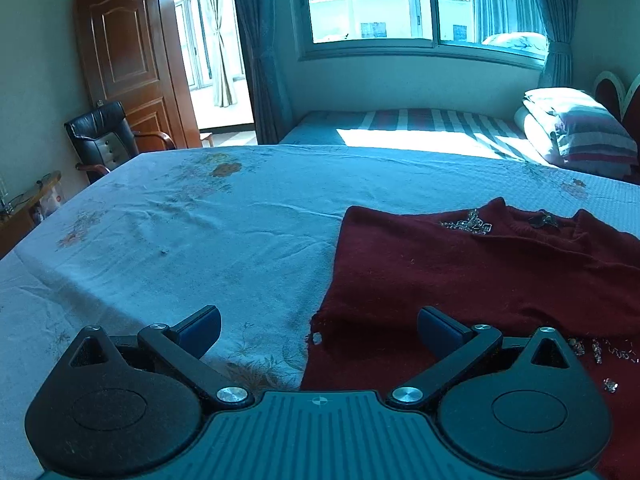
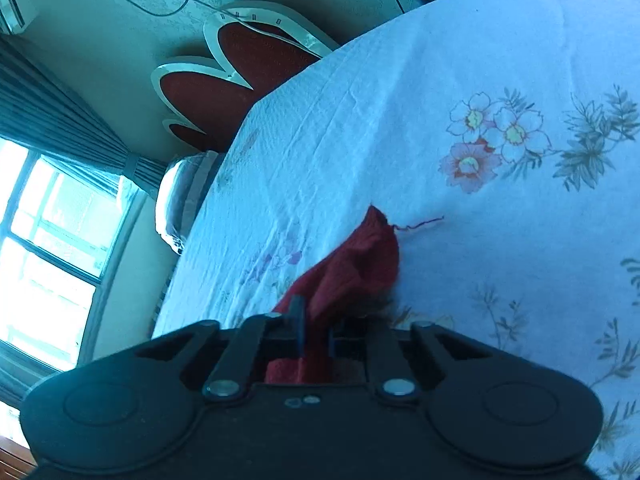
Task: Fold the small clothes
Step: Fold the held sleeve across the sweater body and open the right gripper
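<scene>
my left tongs (image 1: 319, 330) stood apart over the sweater's hem | my right tongs (image 2: 314, 330) clamped a sweater corner | maroon sweater (image 1: 480, 280) lay on the floral sheet (image 1: 200, 232)

Left tool (image 1: 319, 330) pointing forward and down, jaws spread wide with nothing between the pads, right tool (image 2: 314, 330) rolled to one side — jaws drawn together, pads pinching dark red knit fabric (image 2: 352, 268) — angled downward
</scene>
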Action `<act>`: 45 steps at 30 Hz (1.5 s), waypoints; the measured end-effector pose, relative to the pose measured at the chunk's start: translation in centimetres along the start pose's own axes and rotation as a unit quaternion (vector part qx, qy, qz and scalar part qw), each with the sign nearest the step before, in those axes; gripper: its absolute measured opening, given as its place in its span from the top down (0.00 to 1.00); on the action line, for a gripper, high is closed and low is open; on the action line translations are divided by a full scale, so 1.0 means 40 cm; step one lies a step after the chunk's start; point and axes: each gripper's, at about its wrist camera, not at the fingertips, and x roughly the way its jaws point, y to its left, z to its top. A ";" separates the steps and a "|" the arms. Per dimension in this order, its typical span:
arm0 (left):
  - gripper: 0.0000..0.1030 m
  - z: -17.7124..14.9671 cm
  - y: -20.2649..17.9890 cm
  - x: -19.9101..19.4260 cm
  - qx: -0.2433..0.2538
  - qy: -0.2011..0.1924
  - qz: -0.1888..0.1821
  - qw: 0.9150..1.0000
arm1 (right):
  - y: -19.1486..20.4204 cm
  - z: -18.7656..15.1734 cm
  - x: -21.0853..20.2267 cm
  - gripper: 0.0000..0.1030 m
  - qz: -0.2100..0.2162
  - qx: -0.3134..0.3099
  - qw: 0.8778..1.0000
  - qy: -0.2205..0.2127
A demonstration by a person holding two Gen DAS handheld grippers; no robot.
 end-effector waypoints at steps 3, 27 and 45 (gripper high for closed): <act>0.00 -0.002 0.045 0.010 0.004 0.015 0.021 1.000 | 0.024 0.002 -0.004 0.93 -0.017 -0.035 0.999 0.010; 0.00 -0.098 0.638 0.091 -0.045 0.028 0.037 0.998 | 1.041 -1.010 0.021 0.93 0.177 -0.366 0.897 0.174; 0.00 -0.123 0.702 0.146 -0.052 0.032 0.017 0.998 | 1.055 -1.365 0.039 0.89 0.137 -0.496 0.829 0.218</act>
